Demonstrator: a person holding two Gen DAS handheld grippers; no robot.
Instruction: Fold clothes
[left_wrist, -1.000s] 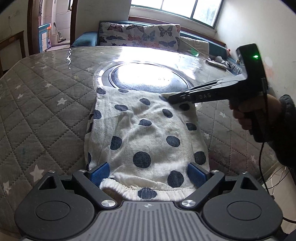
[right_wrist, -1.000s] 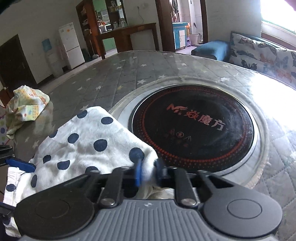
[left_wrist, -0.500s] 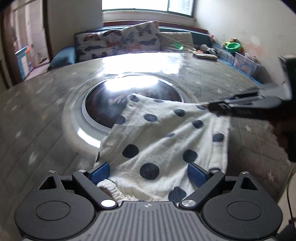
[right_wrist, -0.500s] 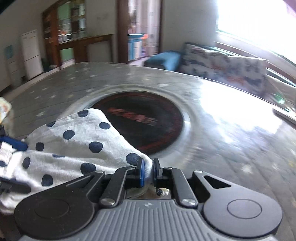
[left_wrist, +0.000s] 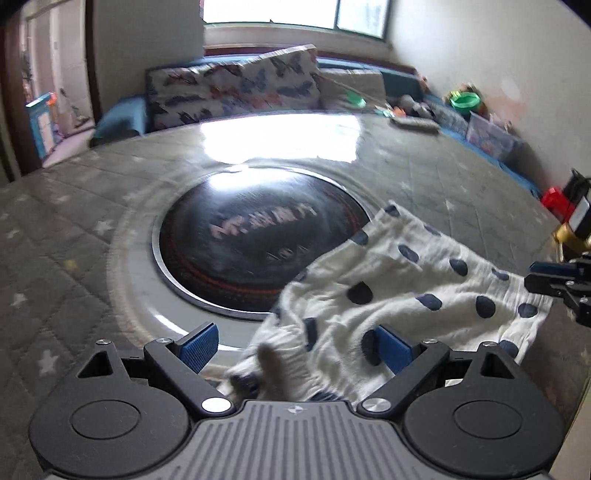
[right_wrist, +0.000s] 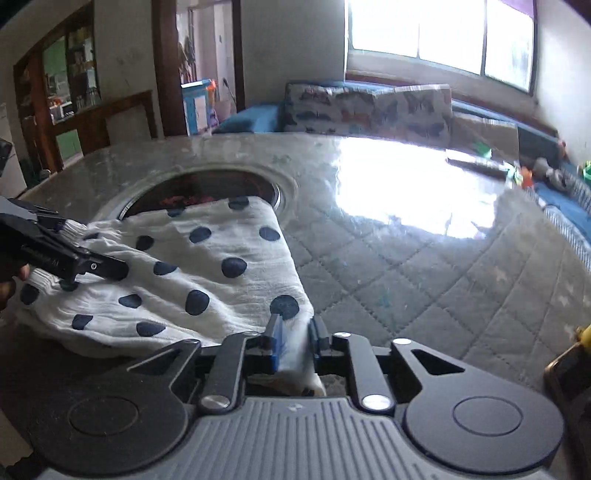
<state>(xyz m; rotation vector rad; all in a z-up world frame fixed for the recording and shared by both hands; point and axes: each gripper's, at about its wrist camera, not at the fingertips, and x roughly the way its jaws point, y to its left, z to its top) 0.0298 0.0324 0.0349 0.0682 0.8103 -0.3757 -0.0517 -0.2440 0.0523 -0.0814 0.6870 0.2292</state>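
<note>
While the cloth lay half on the cooker, the scene stood thus:

Right gripper (right_wrist: 293, 341): at the lower centre of its own view, its jaws stood close together with a fold of cloth between the blue pads; they had just been opening a little, and the fold still filled the gap.

Left gripper (left_wrist: 295, 345): at the lower centre of its own view, its jaws stood wide apart, the blue pads (left_wrist: 199, 345) clear of the fabric on the left side, with bunched cloth lying loose between them and nothing pinched.

Polka-dot garment (right_wrist: 207, 266): white with dark blue dots, it lay spread from the centre to the left of the right-wrist frame, its far edge over the rim of the round cooktop, its near corner in the right gripper.

Cooktop (left_wrist: 251, 254): a black glass disc with a metal ring, sunk in the table, it sat at the centre of the left-wrist frame, blurred.

Table (right_wrist: 424, 258): a grey quilted cover with stars, under glossy film, it filled the middle of both frames.

Sofa (right_wrist: 369, 107): with butterfly-print cushions, it stood beyond the table, under the window in the upper right.
</note>
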